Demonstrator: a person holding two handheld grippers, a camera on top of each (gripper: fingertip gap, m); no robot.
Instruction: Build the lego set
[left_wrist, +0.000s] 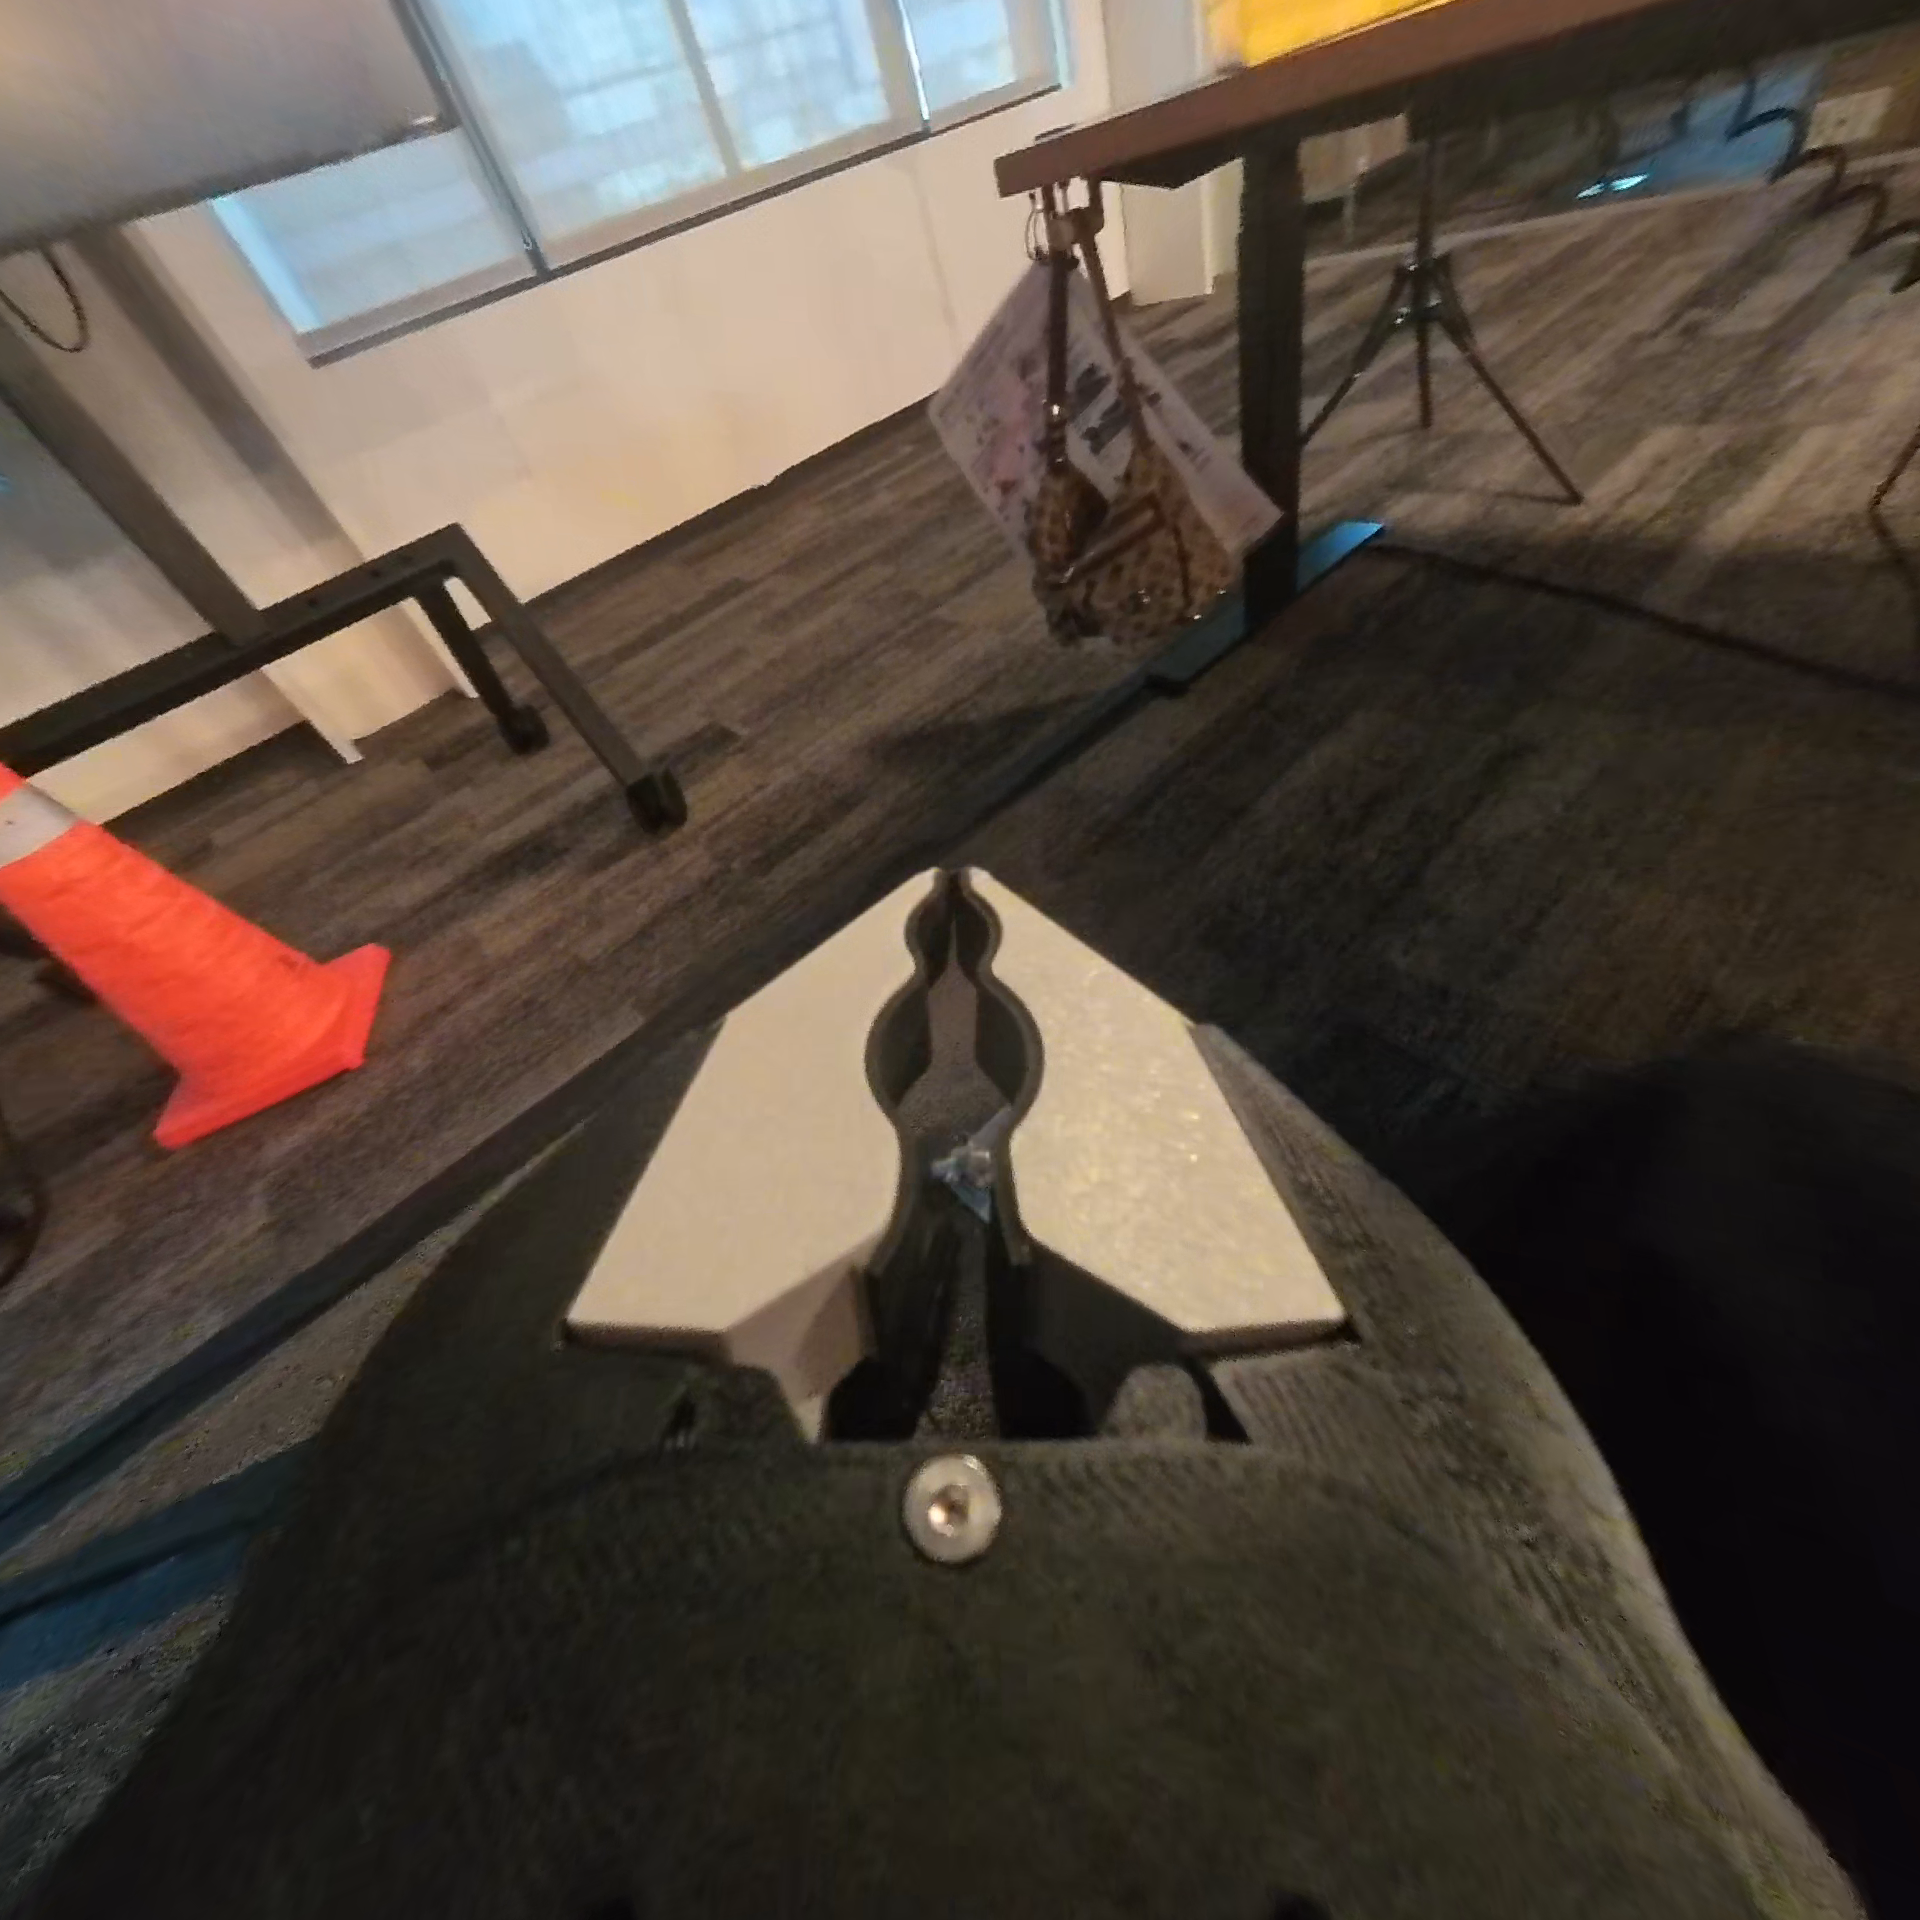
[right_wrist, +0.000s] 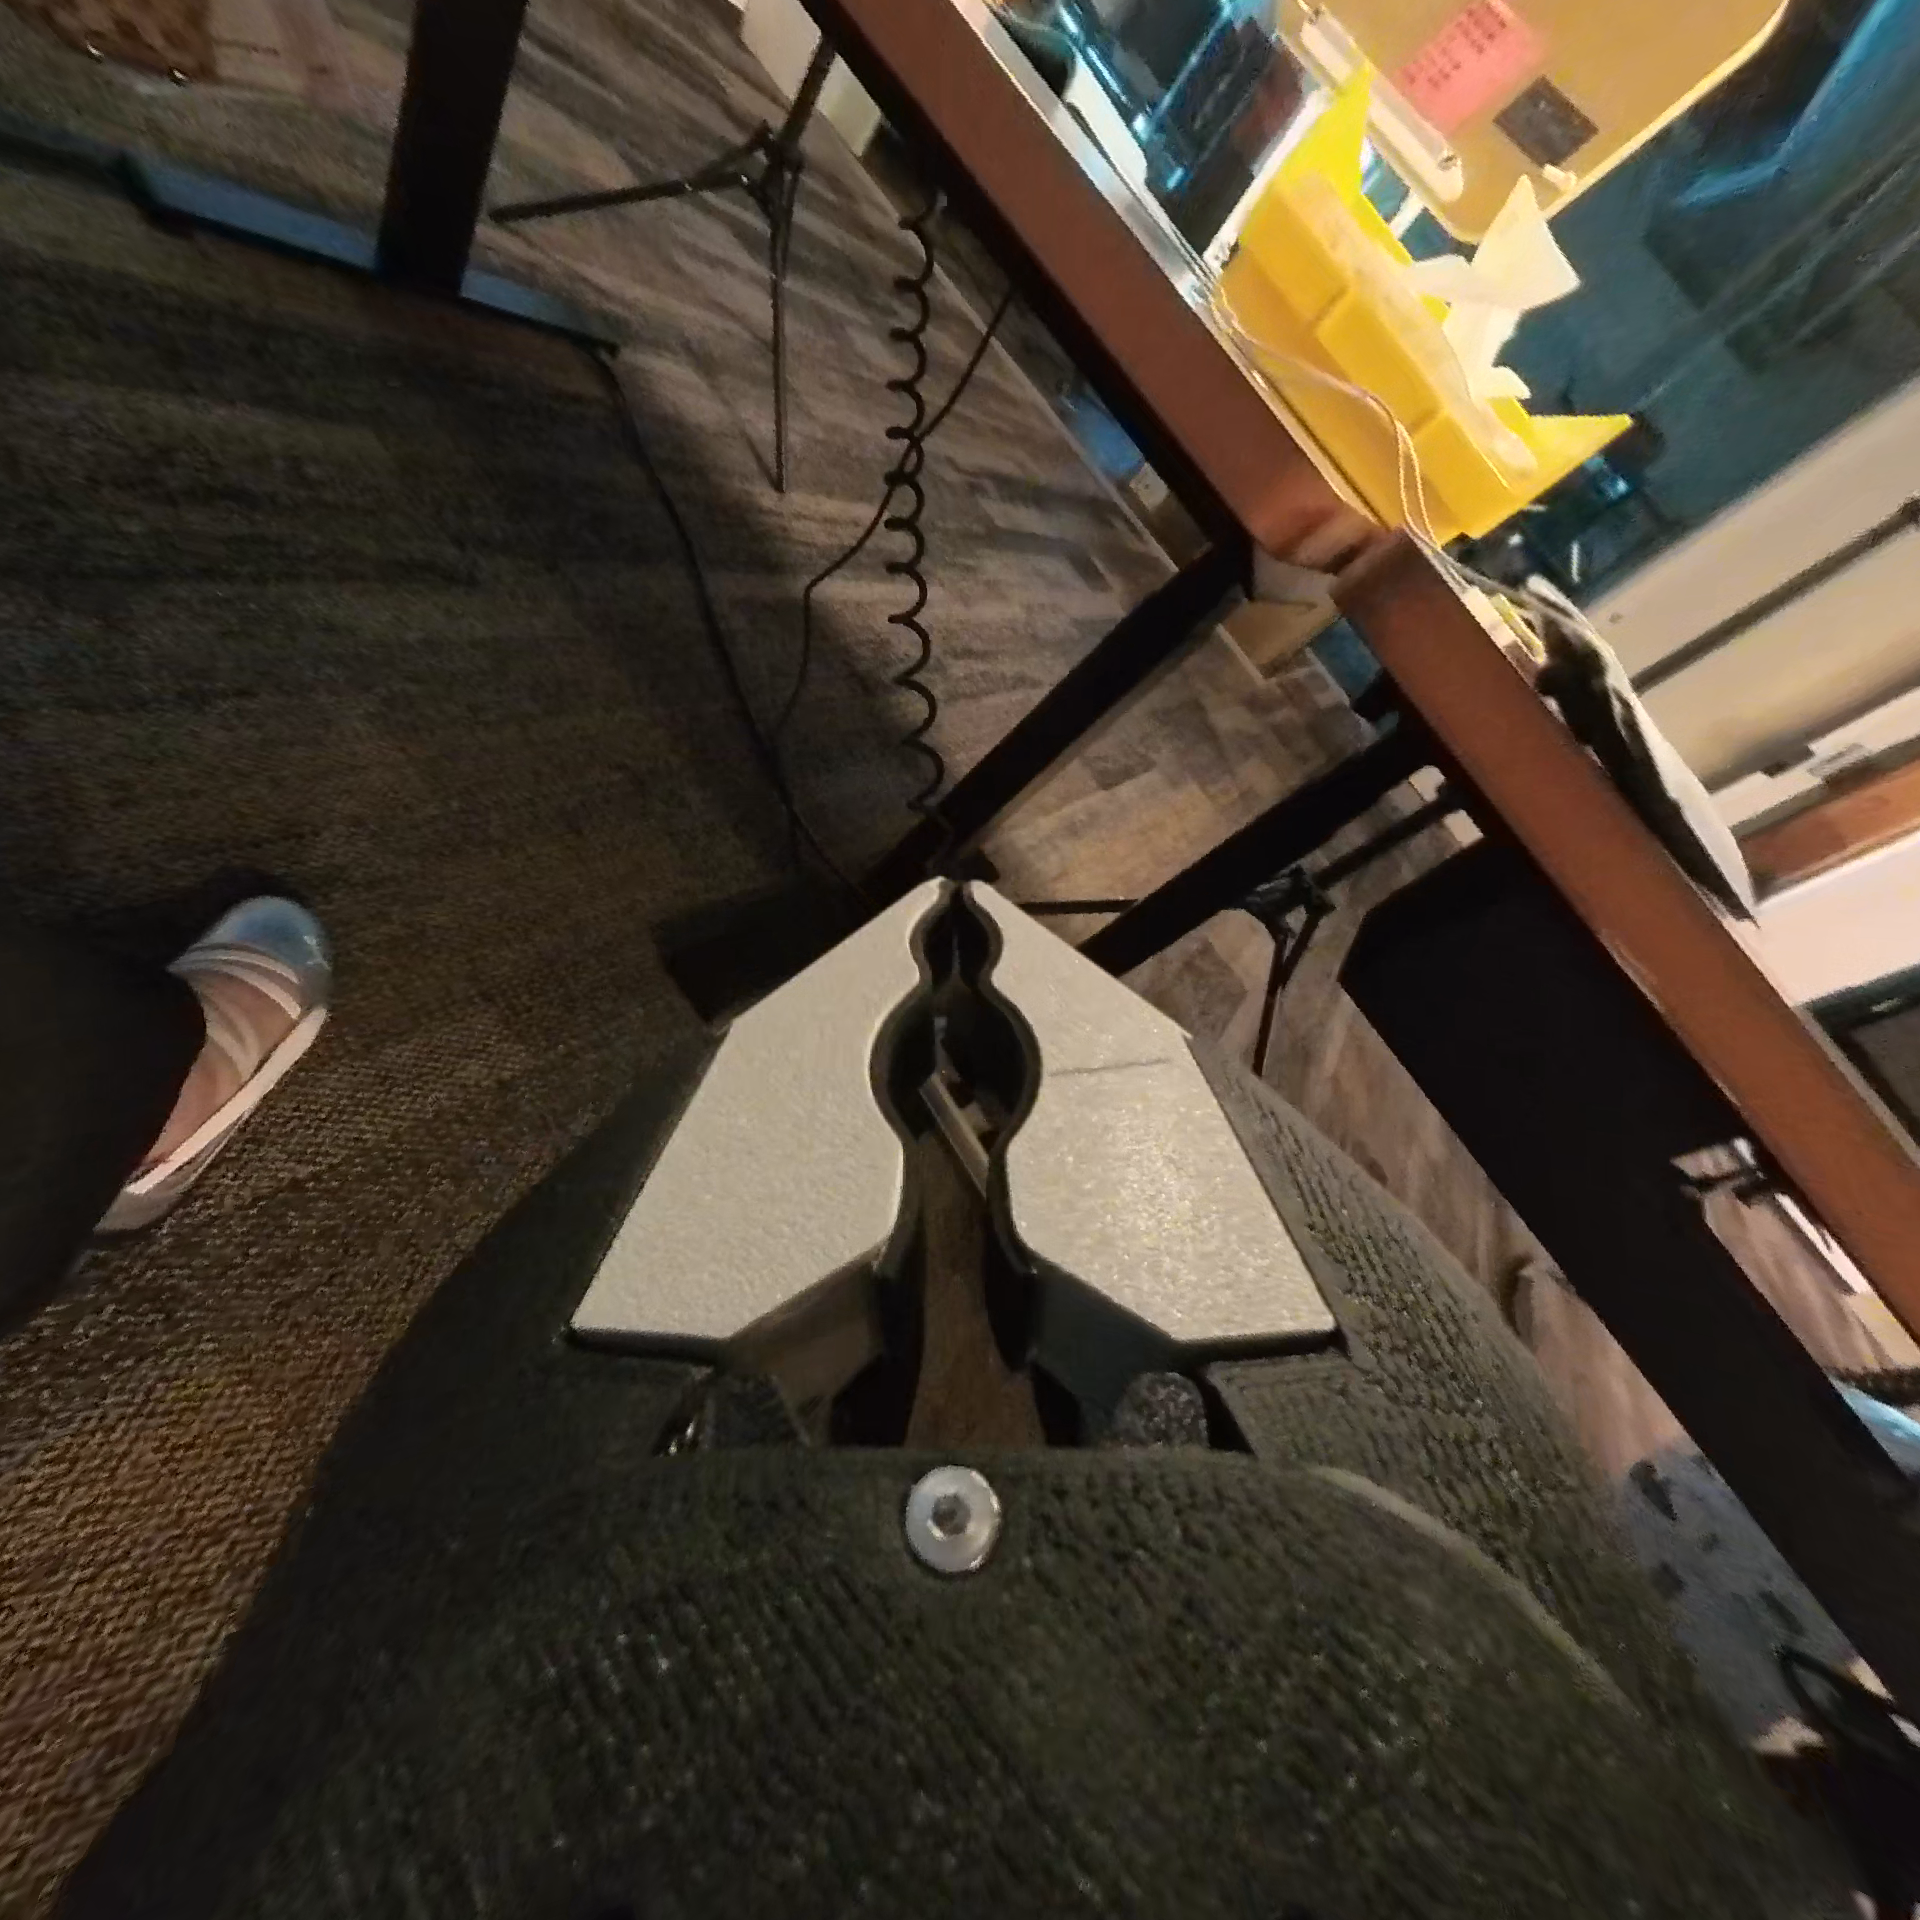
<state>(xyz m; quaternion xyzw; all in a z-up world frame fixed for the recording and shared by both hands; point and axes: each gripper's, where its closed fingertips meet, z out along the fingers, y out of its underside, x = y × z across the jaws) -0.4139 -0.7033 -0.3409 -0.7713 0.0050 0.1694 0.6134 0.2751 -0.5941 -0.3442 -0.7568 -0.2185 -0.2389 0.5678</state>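
Note:
My left gripper (left_wrist: 953, 881) is shut, its two pale fingers meeting at the tips with nothing between them. It hangs low and points at the dark carpet. My right gripper (right_wrist: 957, 891) is also shut with nothing in it, held low beside a brown table edge (right_wrist: 1299, 499) and tilted upward. On that table stand yellow parts (right_wrist: 1371, 353) with a white piece (right_wrist: 1507, 281) beside them. No lego piece is near either gripper.
An orange traffic cone (left_wrist: 187, 966) stands on the carpet at the left. A patterned handbag (left_wrist: 1122, 540) hangs from a brown table (left_wrist: 1247, 135). A tripod (left_wrist: 1434, 312) stands beyond. A coiled black cable (right_wrist: 909, 499) hangs down. A person's shoe (right_wrist: 229, 1039) is at the left. Tip to tip, the grippers are about 70 cm apart.

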